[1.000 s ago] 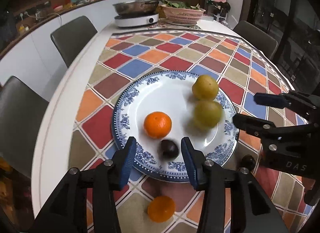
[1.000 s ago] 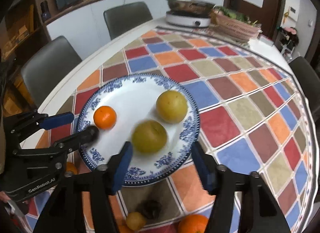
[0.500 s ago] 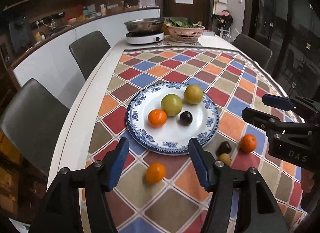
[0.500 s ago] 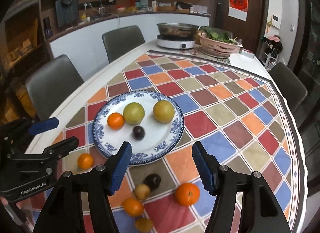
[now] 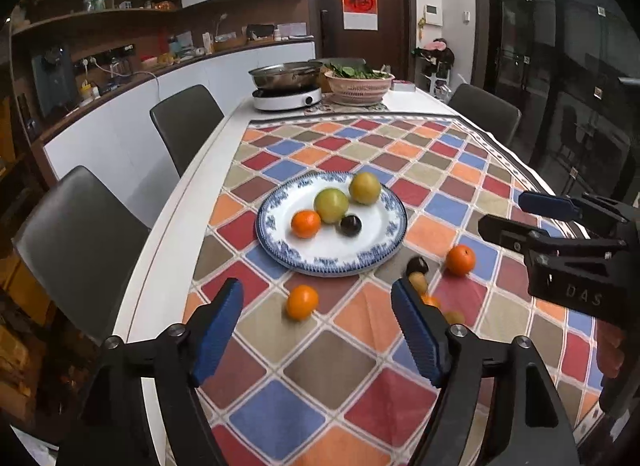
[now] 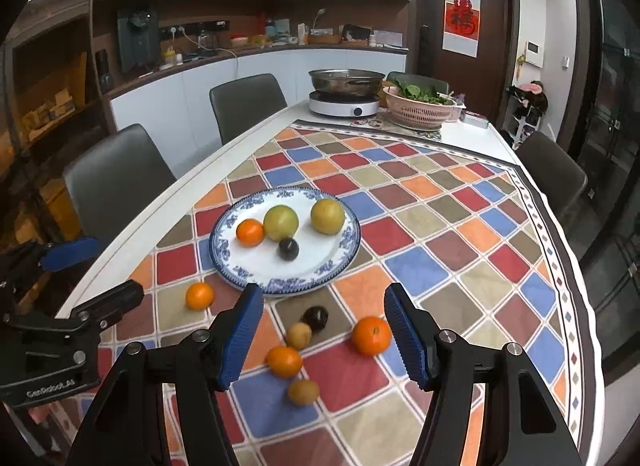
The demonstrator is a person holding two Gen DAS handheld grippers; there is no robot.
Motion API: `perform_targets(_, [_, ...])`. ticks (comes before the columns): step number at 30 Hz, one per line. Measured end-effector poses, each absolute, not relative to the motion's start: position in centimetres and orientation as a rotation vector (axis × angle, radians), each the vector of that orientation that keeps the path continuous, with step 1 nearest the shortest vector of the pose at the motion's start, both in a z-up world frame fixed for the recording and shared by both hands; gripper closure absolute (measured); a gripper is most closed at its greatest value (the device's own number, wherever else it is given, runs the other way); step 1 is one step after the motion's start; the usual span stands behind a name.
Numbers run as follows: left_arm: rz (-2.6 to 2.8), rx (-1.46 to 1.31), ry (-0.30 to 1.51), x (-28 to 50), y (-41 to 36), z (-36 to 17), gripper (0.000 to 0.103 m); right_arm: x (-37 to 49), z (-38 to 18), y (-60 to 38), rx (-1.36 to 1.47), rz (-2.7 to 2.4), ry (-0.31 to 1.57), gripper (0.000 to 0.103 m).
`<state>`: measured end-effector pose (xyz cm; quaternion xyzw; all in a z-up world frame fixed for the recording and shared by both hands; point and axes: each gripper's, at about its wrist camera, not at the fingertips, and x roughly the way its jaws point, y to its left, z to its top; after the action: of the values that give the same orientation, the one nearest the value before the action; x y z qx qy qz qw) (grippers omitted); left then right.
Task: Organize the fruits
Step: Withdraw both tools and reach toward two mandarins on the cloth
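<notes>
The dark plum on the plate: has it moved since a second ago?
Yes. The plum has rolled from the plate's near rim, in front of the orange, inward to rest beside the green fruit.

white table (image 6: 192,181): checkered cloth (image 6: 440,234), plate (image 6: 256,278), loose fruits (image 6: 371,336), cooker (image 6: 344,105), basket (image 6: 420,111).

Both grippers pull back & up from plate (image 5: 280,244). Left gripper (image 5: 318,330) jaws opening, nothing btwn them; dark plum (image 5: 351,225), just ahead of its tips a sec ago, now well ahead beside green fruit (image 5: 331,205). Loose fruit w/ orange (image 6: 371,335) now shows ahead of right gripper (image 6: 324,334).
</notes>
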<state>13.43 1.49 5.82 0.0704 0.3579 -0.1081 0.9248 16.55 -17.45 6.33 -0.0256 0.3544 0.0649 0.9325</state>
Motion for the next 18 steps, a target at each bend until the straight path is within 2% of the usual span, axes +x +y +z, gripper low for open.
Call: perform_targets(18, [-0.201,0.246,0.828,13.5,4.1,0.8,0.024,16.7,-0.2,-14.5,-0.049,0.16,0.935,0.039])
